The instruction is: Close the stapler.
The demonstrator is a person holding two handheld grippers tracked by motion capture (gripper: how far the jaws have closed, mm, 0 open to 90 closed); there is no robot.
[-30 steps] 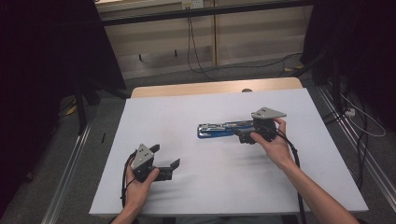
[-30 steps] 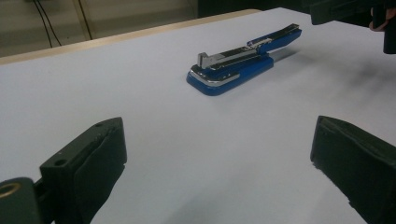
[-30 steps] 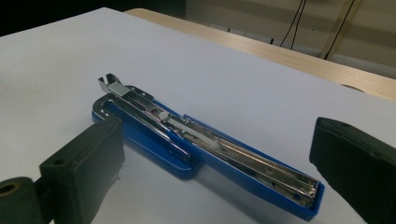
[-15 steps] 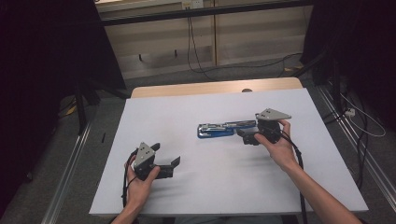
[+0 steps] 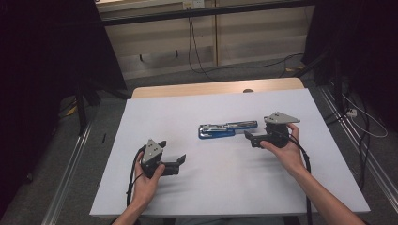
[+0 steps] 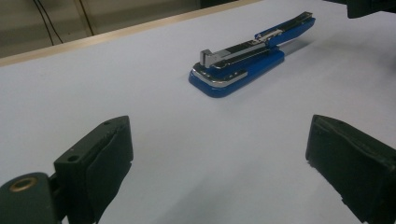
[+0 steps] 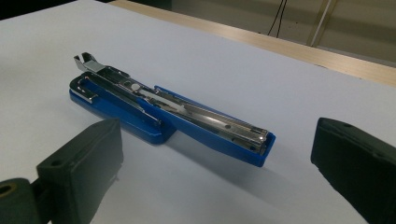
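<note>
A blue stapler (image 5: 227, 130) lies flat near the middle of the white table (image 5: 202, 197), swung fully open so its metal staple track faces up. The right gripper (image 5: 249, 138) sits just beside the stapler's right end, jaws spread wide, holding nothing; whether a jaw tip touches the stapler is hard to tell from above. In the right gripper view the stapler (image 7: 168, 119) lies between and beyond the 2 jaws. The left gripper (image 5: 180, 161) rests well apart, near the front left, jaws also spread and empty.
</note>
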